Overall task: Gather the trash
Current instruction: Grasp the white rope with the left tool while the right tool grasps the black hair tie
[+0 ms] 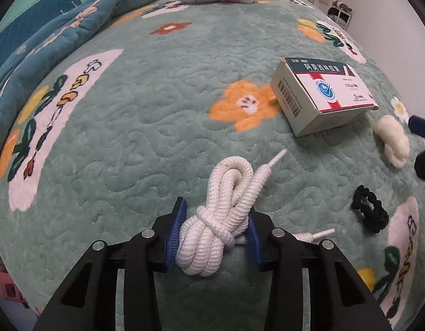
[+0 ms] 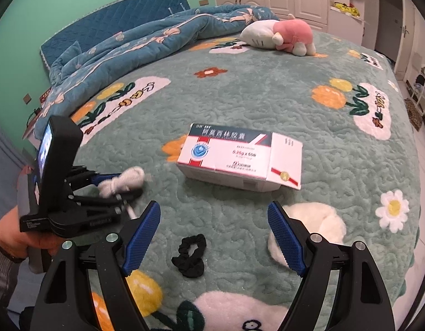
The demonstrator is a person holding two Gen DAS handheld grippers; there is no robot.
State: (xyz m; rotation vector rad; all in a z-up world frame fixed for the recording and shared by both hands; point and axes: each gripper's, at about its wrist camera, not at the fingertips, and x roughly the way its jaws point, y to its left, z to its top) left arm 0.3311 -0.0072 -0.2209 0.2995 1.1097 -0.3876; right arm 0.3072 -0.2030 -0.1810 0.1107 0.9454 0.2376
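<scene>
Rope [image 1: 220, 220], white and knotted into a bundle, sits low in the centre of the left wrist view, clamped between the blue pads of the left gripper [image 1: 215, 234], with one plastic-tipped end poking up toward the middle of the frame. In the right wrist view the same bundle shows at the left edge, pinched in that tool. The right gripper [image 2: 214, 237] fills the bottom of its own view with its jaws spread wide apart and nothing between them. Just past its fingers a black scrunchie [image 2: 190, 256] lies on the green floral bedspread [image 2: 267, 96], a fluffy white item [image 2: 314, 220] rests beside the right-hand pad, and a medicine box [image 2: 237, 157] sits at the frame's centre. A plush toy [image 2: 281, 34] lies in the upper right.
</scene>
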